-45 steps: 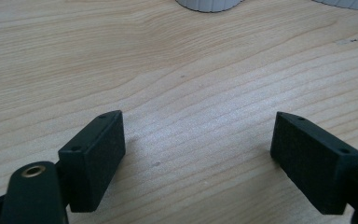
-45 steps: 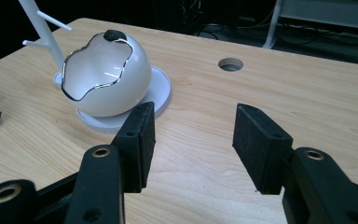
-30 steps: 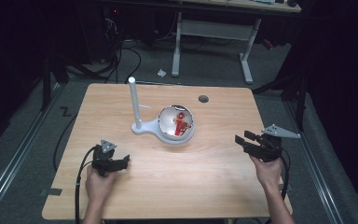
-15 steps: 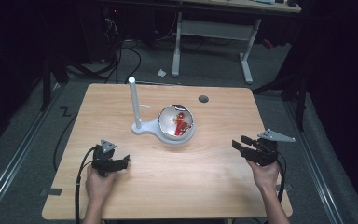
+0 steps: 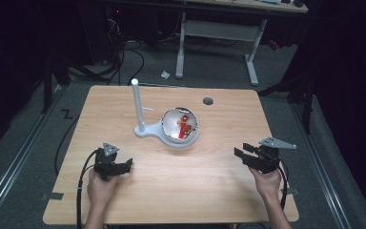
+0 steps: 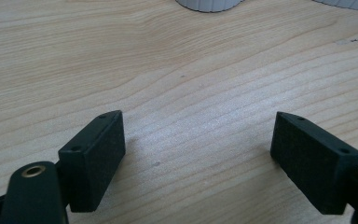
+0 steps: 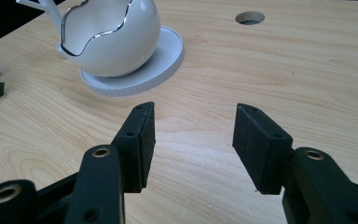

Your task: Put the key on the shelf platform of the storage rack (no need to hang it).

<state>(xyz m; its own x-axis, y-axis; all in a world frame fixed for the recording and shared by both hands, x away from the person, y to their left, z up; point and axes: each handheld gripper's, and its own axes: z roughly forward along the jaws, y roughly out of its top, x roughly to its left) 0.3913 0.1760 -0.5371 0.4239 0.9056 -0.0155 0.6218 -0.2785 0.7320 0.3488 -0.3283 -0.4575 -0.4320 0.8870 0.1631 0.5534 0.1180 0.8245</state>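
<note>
While both hands rest low on the pale wooden tabletop [image 5: 171, 191], the left tongs [image 6: 198, 154] gape wide and empty; the right tongs [image 7: 193, 140] stand partly open, empty too, aimed at the white egg-shaped bowl with a wavy silver rim [image 7: 114, 35], which sits mid-tabletop on its round white base [image 7: 168, 56], well apart from both

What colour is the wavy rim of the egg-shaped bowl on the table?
Shiny silver on a white bowl, clearest in the right gripper view.

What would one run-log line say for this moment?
left gripper: open, empty, low over table | right gripper: open, empty, facing bowl | bowl: on white stand, untouched
</note>
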